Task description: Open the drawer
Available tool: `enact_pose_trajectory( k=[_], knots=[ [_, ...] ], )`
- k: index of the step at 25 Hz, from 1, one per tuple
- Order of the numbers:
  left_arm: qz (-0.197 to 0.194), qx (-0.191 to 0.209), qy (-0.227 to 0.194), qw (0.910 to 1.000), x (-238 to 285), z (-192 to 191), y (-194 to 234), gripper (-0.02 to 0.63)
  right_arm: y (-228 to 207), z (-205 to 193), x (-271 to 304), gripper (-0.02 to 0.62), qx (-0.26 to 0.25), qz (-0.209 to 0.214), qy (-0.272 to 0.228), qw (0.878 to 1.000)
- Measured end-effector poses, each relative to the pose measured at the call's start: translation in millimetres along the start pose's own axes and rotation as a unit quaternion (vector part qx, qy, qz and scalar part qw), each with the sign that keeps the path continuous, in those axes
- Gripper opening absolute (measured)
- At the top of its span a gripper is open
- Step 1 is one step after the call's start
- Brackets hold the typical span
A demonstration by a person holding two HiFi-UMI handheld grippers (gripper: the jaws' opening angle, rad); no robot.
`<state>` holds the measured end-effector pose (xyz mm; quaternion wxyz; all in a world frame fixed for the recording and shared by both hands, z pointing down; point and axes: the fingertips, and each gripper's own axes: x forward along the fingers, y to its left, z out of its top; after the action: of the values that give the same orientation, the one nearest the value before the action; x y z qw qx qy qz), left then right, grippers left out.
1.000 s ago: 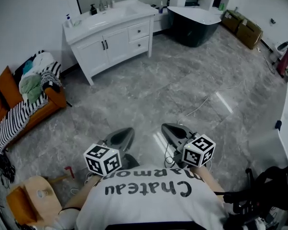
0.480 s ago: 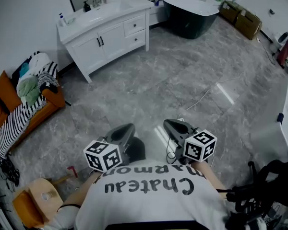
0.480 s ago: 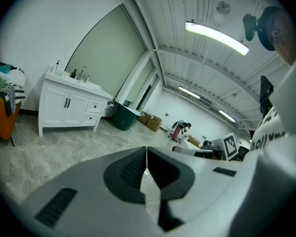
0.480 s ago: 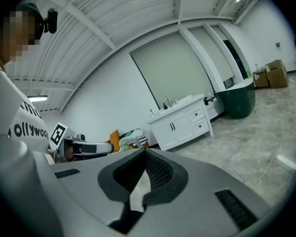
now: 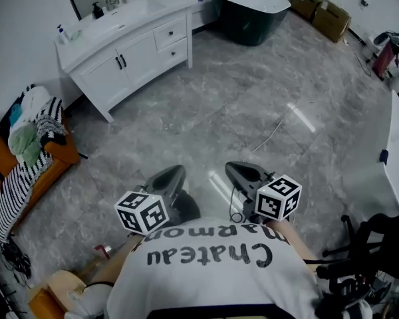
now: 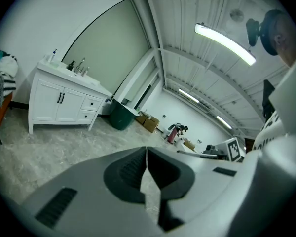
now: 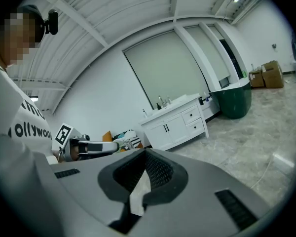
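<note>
Jaws on left gripper (image 6: 146,154) and right gripper (image 7: 145,157) meet, empty; glossy white cabinet (image 5: 103,72), boxy drawers (image 5: 170,34) shut, dark knobs.

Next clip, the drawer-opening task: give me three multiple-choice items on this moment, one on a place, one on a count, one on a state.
1. Where in the head view is the white vanity?
A) upper left
B) lower right
C) directly under the grippers

2. How many drawers show on its front?
A) none
B) two
C) five

3. How do the left gripper and right gripper stand?
A) both open
B) left shut on a drawer handle
C) both shut, empty

Answers:
1 A: it stands in the upper left corner of the view.
2 B: two stacked drawers sit beside the two doors.
3 C: each gripper view shows the jaw tips meeting with nothing between them.
</note>
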<state>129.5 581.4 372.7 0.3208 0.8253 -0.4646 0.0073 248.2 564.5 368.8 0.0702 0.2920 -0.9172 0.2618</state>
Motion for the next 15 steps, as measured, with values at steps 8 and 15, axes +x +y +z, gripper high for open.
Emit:
enact_pose_trajectory(
  k=[8, 15],
  knots=[
    [-0.036, 0.005, 0.013, 0.9993, 54.6, 82.6, 56.3, 0.012, -38.9, 67.7, 77.4, 0.008, 0.008, -0.018, -0.018, 1.0],
    [-0.049, 0.021, 0.025, 0.9983, 85.5, 144.8, 109.6, 0.012, -60.6, 117.8, 148.9, 0.008, 0.01, -0.028, -0.026, 0.999]
  ],
)
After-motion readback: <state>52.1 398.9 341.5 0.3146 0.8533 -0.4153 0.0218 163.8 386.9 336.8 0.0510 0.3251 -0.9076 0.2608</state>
